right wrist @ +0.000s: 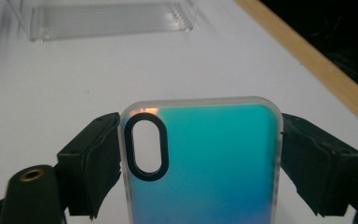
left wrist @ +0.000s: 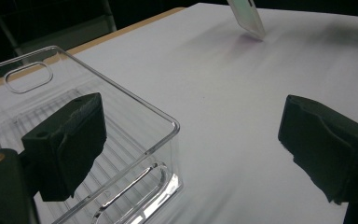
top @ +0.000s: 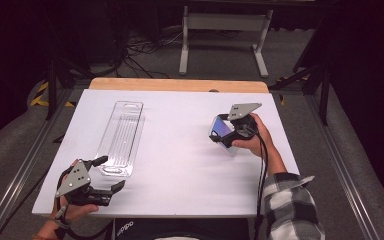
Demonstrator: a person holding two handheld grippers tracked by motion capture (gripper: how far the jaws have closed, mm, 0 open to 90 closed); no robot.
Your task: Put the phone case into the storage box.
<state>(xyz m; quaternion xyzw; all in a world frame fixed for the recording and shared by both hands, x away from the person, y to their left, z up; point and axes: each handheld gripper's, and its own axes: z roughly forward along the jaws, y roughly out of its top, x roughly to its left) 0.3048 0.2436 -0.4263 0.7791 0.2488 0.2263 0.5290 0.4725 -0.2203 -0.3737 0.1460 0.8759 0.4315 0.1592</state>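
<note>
- Over the white table (top: pixel 180 165) in the high view, the right gripper (top: pixel 226 134) sits at the right side, clamped on a phone case (top: pixel 221 131) that stands tilted with its lower edge at the tabletop. The left gripper (top: pixel 111 175) rests at the near left corner with its 2 jaws spread wide, just beside the near end of a clear plastic tray (top: pixel 121 137). Tray and case lie well apart.
- Along the left gripper view, the left gripper (left wrist: pixel 191 140) holds nothing. 1 jaw shows behind the tray's (left wrist: pixel 135 116) clear wall and the other hangs over bare table (left wrist: pixel 242 93). The phone case (left wrist: pixel 248 17) leans far off at the top edge.
- Through the right gripper view, the right gripper (right wrist: pixel 200 163) presses both long sides of the phone case (right wrist: pixel 214 158), a blue-green shell with a frosted rim and an oval camera opening (right wrist: pixel 145 145). The clear tray (right wrist: pixel 107 18) lies far off on the white table (right wrist: pixel 74 79).
</note>
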